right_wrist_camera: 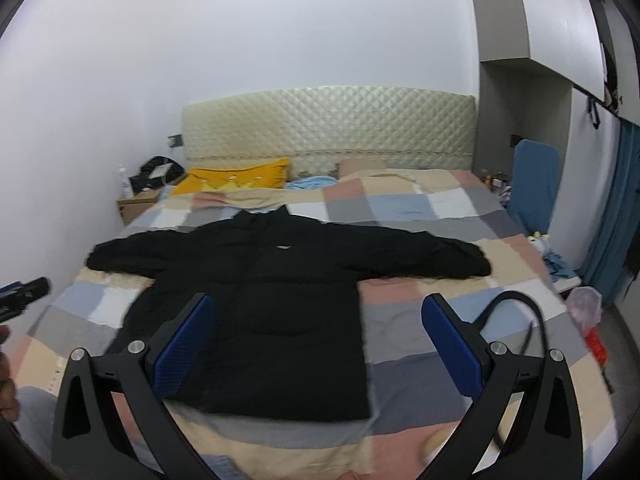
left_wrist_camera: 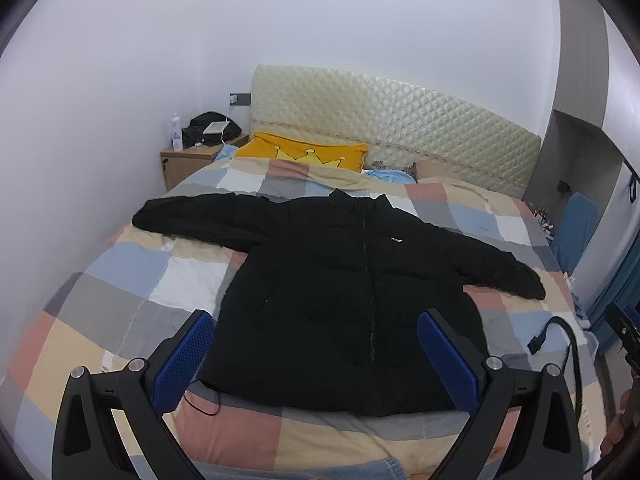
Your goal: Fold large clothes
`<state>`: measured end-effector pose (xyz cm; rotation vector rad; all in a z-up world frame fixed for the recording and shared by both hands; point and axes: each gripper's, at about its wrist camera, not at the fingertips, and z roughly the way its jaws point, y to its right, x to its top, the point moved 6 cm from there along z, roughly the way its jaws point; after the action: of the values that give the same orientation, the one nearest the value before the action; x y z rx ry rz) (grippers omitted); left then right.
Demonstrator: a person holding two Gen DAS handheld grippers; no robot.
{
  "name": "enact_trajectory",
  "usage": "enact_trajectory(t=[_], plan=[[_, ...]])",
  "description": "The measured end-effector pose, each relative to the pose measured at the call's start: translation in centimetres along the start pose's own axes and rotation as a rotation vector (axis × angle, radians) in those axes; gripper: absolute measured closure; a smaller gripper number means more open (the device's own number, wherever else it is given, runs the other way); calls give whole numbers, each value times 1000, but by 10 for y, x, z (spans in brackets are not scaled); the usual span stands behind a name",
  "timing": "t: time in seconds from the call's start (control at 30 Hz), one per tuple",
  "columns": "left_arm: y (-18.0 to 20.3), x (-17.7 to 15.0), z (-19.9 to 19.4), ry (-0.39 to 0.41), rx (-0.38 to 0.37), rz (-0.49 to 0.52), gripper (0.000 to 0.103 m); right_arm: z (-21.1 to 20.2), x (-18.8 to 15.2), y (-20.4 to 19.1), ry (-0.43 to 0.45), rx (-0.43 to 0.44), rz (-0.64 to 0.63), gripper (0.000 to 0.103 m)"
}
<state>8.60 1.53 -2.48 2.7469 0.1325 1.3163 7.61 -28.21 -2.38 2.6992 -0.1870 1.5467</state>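
Note:
A large black zip jacket (left_wrist_camera: 340,280) lies flat, front up, on the checked bed cover (left_wrist_camera: 132,276), both sleeves spread out sideways, collar toward the headboard. It also shows in the right wrist view (right_wrist_camera: 272,284). My left gripper (left_wrist_camera: 316,320) is open and empty, held above the jacket's hem near the foot of the bed. My right gripper (right_wrist_camera: 318,308) is open and empty, held above the jacket's lower right part. The blue pads (left_wrist_camera: 188,356) touch nothing. The right gripper's tip (left_wrist_camera: 624,328) shows at the left view's right edge.
A quilted cream headboard (left_wrist_camera: 392,120) and a yellow pillow (left_wrist_camera: 300,152) are at the far end. A wooden nightstand (left_wrist_camera: 188,160) with a bottle and black bag stands at the back left against the wall. A blue chair (right_wrist_camera: 532,184) and clutter stand right of the bed.

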Motion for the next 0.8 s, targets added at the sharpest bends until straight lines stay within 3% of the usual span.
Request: enact_trajectory(t=[0.07, 0.13, 0.33, 0.43, 0.67, 0.8], plan=[[6, 1, 5, -11, -33, -1, 0, 4, 6, 12, 3, -10, -3, 0], [17, 3, 16, -48, -135, 22, 0, 6, 12, 23, -6, -4, 7, 0], [14, 13, 36, -83, -29, -9, 0, 7, 38, 42, 40, 23, -20, 0], [19, 18, 35, -74, 17, 26, 0, 21, 50, 55, 87, 41, -19, 0], [12, 53, 61, -35, 26, 9, 0, 117, 62, 91, 91, -57, -47, 0], [12, 92, 107, 33, 21, 6, 0, 189, 61, 134, 46, -78, 67, 0]])
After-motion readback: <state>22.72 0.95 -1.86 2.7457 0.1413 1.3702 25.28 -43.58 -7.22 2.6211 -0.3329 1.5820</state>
